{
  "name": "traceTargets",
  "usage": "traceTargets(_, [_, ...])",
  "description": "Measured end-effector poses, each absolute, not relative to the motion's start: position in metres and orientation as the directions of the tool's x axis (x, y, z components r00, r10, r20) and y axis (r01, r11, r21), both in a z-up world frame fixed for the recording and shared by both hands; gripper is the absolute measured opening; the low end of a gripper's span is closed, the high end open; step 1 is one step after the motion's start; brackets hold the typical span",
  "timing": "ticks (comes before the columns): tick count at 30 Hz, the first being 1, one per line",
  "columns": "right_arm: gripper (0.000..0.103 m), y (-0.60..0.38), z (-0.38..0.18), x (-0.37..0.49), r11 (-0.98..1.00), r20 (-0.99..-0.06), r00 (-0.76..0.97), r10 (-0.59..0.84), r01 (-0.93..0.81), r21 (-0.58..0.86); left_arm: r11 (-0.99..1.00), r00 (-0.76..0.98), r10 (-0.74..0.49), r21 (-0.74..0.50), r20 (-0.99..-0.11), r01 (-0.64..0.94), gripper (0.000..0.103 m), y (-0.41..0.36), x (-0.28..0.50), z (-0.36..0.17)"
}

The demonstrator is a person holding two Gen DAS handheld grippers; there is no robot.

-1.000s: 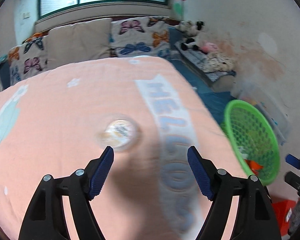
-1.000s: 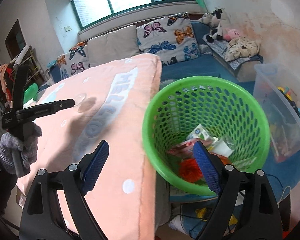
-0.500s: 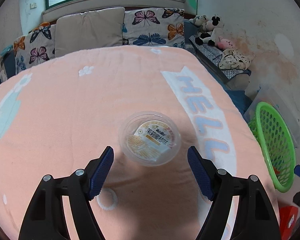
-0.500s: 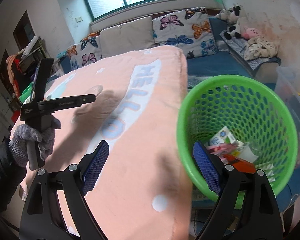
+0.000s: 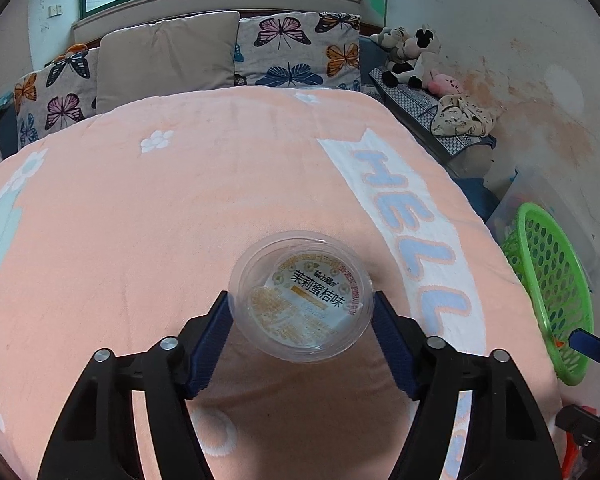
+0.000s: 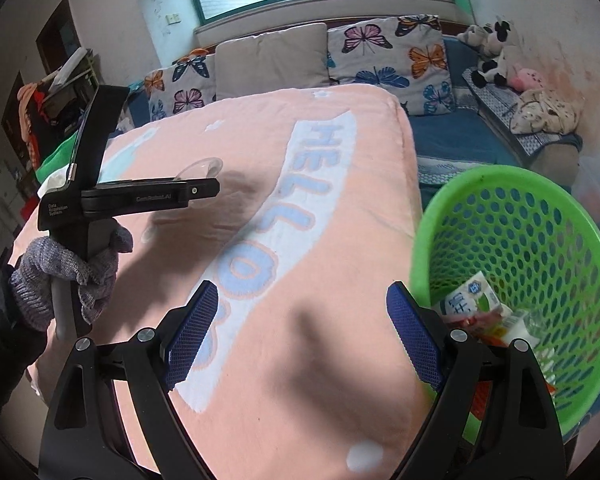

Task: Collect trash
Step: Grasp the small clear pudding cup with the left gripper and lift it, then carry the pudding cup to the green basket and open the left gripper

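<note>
Clear round plastic cup [image 5: 303,299] with an orange printed lid lay on the peach blanket [image 5: 140,208] between the left gripper's [image 5: 301,309] spread blue pads — ungrasped; right gripper [image 6: 302,325] gaped empty near the green mesh basket [image 6: 540,216].

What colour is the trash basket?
Bright green basket, clearest in the right wrist view.

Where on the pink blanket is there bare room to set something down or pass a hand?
Bare blanket runs from the clear cup back to the butterfly pillows, and between the HELLO band and the green basket. Crowded: around the cup, flanked by the left hand-held gripper.
</note>
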State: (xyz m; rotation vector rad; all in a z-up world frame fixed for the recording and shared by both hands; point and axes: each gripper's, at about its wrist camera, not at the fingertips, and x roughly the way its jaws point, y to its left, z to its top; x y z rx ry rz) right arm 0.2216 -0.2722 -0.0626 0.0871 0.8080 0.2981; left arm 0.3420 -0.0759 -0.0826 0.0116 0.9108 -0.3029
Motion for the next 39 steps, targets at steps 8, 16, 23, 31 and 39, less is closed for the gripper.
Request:
traceTargets(8, [0.086,-0.257,-0.067,0.233,0.951,-0.700,0.646,0.303,-0.257,0.175,0.953,0.588,-0.269,-0.124,-0.763,0.275,0.063,-0.075,0.339,-0.078])
traceTargets(16, [0.083,-0.247,-0.072,0.234,0.949,-0.704,0.642,0.305,-0.267,0.168,0.944,0.598,-0.294,-0.129,-0.746,0.302,0.063,-0.071,0.320,-0.062])
traceTargets(23, [0.075,-0.257,-0.068,0.221,0.957,-0.708,0.649,0.280,-0.244,0.154,0.925,0.591,-0.336,-0.141,-0.734,0.352,0.063,-0.086,0.294,-0.050])
traceTargets(31, [0.068,-0.288,-0.065,0.196,0.971,-0.707,0.666,0.238,-0.192,0.145,0.886,0.560,-0.408,-0.163,-0.721,0.435,0.063,-0.124,0.261,-0.038])
traceTargets(39, [0.067,-0.337,-0.062,0.165,0.987,-0.708,0.689,0.157,-0.100,0.122,0.846,0.528,-0.458,-0.169,-0.715,0.506,0.063,-0.171,0.242,-0.030])
